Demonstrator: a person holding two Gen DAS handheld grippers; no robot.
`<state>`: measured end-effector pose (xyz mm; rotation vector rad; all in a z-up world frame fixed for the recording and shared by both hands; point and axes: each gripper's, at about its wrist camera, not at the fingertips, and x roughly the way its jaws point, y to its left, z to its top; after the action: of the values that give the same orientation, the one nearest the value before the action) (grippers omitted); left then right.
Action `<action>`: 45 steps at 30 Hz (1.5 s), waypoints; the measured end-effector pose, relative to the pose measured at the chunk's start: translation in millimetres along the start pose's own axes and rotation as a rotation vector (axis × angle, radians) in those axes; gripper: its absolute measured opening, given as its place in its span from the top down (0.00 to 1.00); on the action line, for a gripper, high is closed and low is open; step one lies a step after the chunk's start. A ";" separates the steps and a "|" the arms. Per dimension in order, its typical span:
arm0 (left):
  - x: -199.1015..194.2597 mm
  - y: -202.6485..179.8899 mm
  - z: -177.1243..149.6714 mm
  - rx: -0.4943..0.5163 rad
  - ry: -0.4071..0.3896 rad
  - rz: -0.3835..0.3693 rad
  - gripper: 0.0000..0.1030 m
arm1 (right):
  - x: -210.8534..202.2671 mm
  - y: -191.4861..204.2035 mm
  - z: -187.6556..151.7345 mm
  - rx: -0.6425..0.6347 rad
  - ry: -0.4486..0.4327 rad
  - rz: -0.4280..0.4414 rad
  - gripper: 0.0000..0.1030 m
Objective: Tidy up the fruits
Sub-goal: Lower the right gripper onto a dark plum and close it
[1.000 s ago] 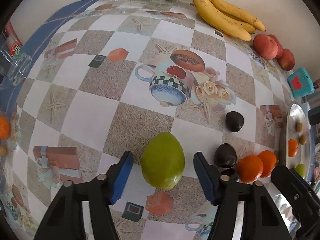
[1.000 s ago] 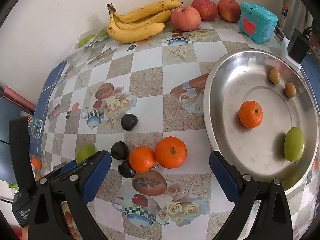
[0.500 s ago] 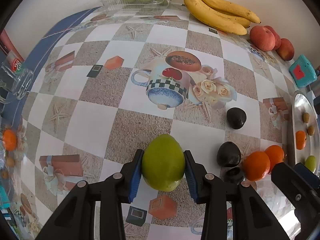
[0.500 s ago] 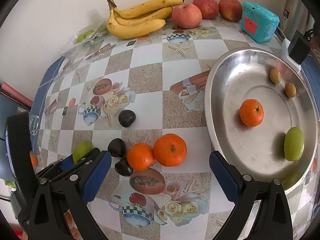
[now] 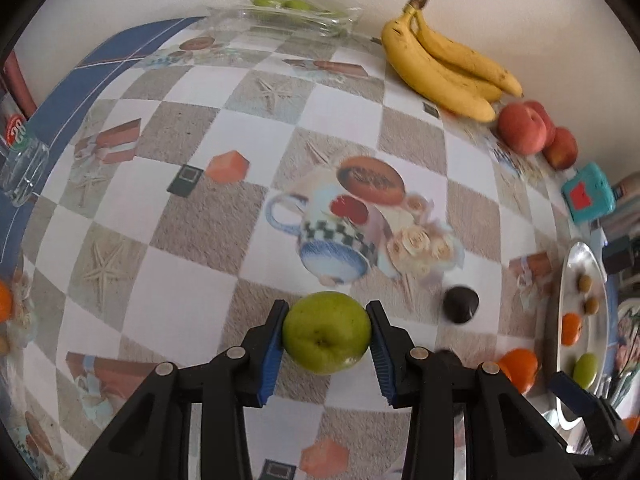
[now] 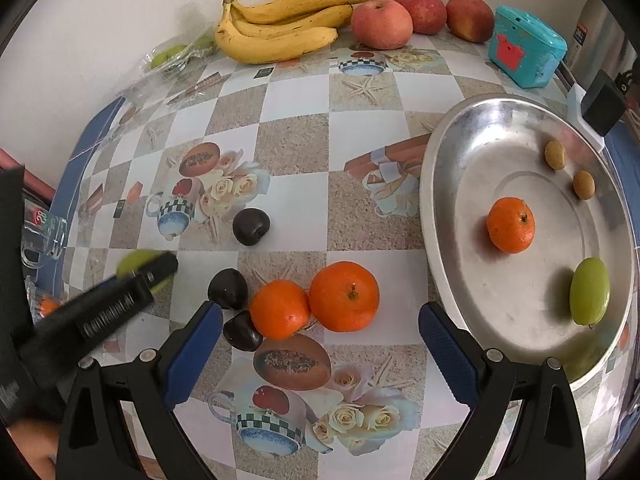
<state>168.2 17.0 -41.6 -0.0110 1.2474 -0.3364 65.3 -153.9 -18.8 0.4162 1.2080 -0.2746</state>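
My left gripper (image 5: 327,334) is shut on a green fruit (image 5: 326,332) and holds it above the checked tablecloth; it also shows blurred in the right wrist view (image 6: 138,262). My right gripper (image 6: 320,338) is open and empty over two oranges (image 6: 343,296) and three dark plums (image 6: 228,288). A steel tray (image 6: 448,208) at the right holds an orange (image 6: 511,224), a green fruit (image 6: 589,290) and two small brown fruits (image 6: 555,155).
Bananas (image 6: 280,28) and three peaches (image 6: 382,24) lie along the back wall beside a teal box (image 6: 526,52). A clear bag with green fruit (image 5: 284,10) lies at the back. A glass (image 5: 20,168) stands at the left edge.
My left gripper closed on the green fruit and lifted it off the table. The right gripper stayed open and shifted only slightly.
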 end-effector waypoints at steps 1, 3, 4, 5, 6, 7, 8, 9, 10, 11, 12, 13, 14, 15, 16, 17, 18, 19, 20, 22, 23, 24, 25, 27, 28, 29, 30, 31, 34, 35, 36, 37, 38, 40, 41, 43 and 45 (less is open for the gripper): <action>-0.3 2.2 2.8 0.000 -0.009 0.017 0.59 | -0.5 1.1 0.7 -0.003 -0.002 -0.001 0.04; -1.3 8.0 8.4 -0.001 -0.027 0.046 0.60 | -3.0 5.4 4.0 -0.016 -0.018 -0.010 0.04; -1.2 11.5 10.7 -0.010 -0.031 0.044 0.60 | -4.0 7.3 6.0 -0.023 -0.024 -0.013 0.04; -1.0 16.4 11.7 -0.028 -0.034 0.031 0.60 | -4.6 10.2 9.3 -0.032 -0.031 -0.016 0.04; -1.1 19.6 12.8 -0.039 -0.036 0.024 0.60 | -4.2 12.9 12.5 -0.040 -0.034 -0.018 0.04; -2.0 23.0 14.4 -0.048 -0.040 0.021 0.60 | -3.1 15.4 15.4 -0.047 -0.035 -0.021 0.04; -4.3 26.7 15.0 -0.053 -0.045 0.025 0.60 | -0.5 19.9 19.5 -0.059 -0.034 -0.030 0.04; -5.7 28.6 16.3 -0.055 -0.050 0.028 0.60 | 1.4 23.1 22.3 -0.068 -0.032 -0.036 0.04; -8.5 30.5 16.1 -0.056 -0.055 0.029 0.60 | 3.1 26.2 24.8 -0.077 -0.033 -0.041 0.04; -11.0 32.3 16.6 -0.058 -0.060 0.026 0.60 | 5.4 30.1 28.1 -0.083 -0.032 -0.042 0.04; -13.7 33.9 16.9 -0.061 -0.063 0.019 0.60 | 8.6 35.2 32.5 -0.091 -0.029 -0.033 0.04; -13.9 34.5 17.6 -0.064 -0.065 0.014 0.59 | 10.8 38.2 34.6 -0.095 -0.027 -0.029 0.04; -14.7 35.4 17.8 -0.067 -0.065 0.008 0.60 | 15.2 43.7 38.9 -0.106 -0.023 -0.028 0.04; -15.1 35.9 17.6 -0.069 -0.065 0.005 0.60 | 17.8 47.0 41.0 -0.114 -0.020 -0.032 0.04; -15.4 36.9 17.5 -0.071 -0.065 0.002 0.60 | 21.8 50.2 43.4 -0.121 -0.015 -0.037 0.04; -15.2 38.2 17.8 -0.073 -0.062 -0.001 0.60 | 27.1 53.3 46.1 -0.128 -0.007 -0.043 0.04; -14.6 39.0 17.9 -0.075 -0.060 -0.003 0.60 | 34.6 55.7 48.8 -0.132 0.009 -0.054 0.04; -13.6 39.3 18.0 -0.077 -0.058 -0.005 0.60 | 40.4 57.1 50.3 -0.133 0.021 -0.065 0.04; -12.5 40.2 18.1 -0.080 -0.055 -0.006 0.60 | 46.9 58.5 51.6 -0.134 0.032 -0.077 0.04; -11.3 41.1 18.8 -0.083 -0.053 -0.008 0.60 | 60.0 58.4 53.3 -0.127 0.052 -0.091 0.04; -11.1 41.9 18.8 -0.087 -0.052 -0.010 0.60 | 64.9 57.9 53.5 -0.124 0.060 -0.096 0.04; -11.2 42.6 18.8 -0.092 -0.052 -0.011 0.60 | 68.6 56.8 54.2 -0.123 0.067 -0.098 0.04; -11.3 43.3 18.7 -0.096 -0.052 -0.012 0.60 | 71.1 57.7 54.0 -0.130 0.066 -0.106 0.03; -11.3 44.4 19.0 -0.102 -0.052 -0.016 0.60 | 74.9 61.1 53.8 -0.157 0.061 -0.124 0.00; -11.2 44.7 18.9 -0.104 -0.051 -0.017 0.60 | 76.0 62.5 53.9 -0.163 0.058 -0.133 0.00; -11.4 45.6 18.7 -0.107 -0.051 -0.018 0.60 | 76.9 63.7 53.8 -0.168 0.052 -0.138 0.00; -11.3 46.0 18.5 -0.109 -0.051 -0.018 0.60 | 77.7 64.8 54.1 -0.168 0.047 -0.137 0.00; -11.6 46.8 18.1 -0.111 -0.050 -0.019 0.60 | 78.3 65.1 54.2 -0.167 0.042 -0.137 0.00; -10.2 47.6 17.5 -0.115 -0.046 -0.021 0.60 | 79.4 67.0 53.5 -0.189 0.024 -0.134 0.00; -10.2 47.9 17.1 -0.115 -0.044 -0.022 0.60 | 79.8 67.6 53.2 -0.196 0.021 -0.132 0.00; -10.2 47.7 17.4 -0.116 -0.044 -0.021 0.60 | 80.3 67.6 53.4 -0.197 0.024 -0.130 0.00; -10.5 47.9 17.3 -0.119 -0.044 -0.020 0.60 | 81.0 69.3 53.2 -0.197 0.028 -0.131 0.00; -10.3 48.1 17.6 -0.122 -0.045 -0.019 0.60 | 81.7 69.8 53.9 -0.196 0.035 -0.132 0.00; -10.3 48.6 17.7 -0.126 -0.045 -0.017 0.60 | 84.1 71.3 57.1 -0.189 0.056 -0.135 0.00; -10.1 49.0 17.7 -0.129 -0.045 -0.016 0.60 | 85.7 73.6 59.9 -0.183 0.067 -0.137 0.00; -9.8 49.6 17.6 -0.131 -0.043 -0.016 0.60 | 86.4 74.9 62.0 -0.189 0.081 -0.136 0.00; -9.9 49.5 17.7 -0.131 -0.044 -0.015 0.60 | 87.2 76.1 62.6 -0.210 0.089 -0.130 0.00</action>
<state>194.0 63.5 -36.0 -0.1398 1.2247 -0.2655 179.4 -112.9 -70.1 0.1689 1.3387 -0.2402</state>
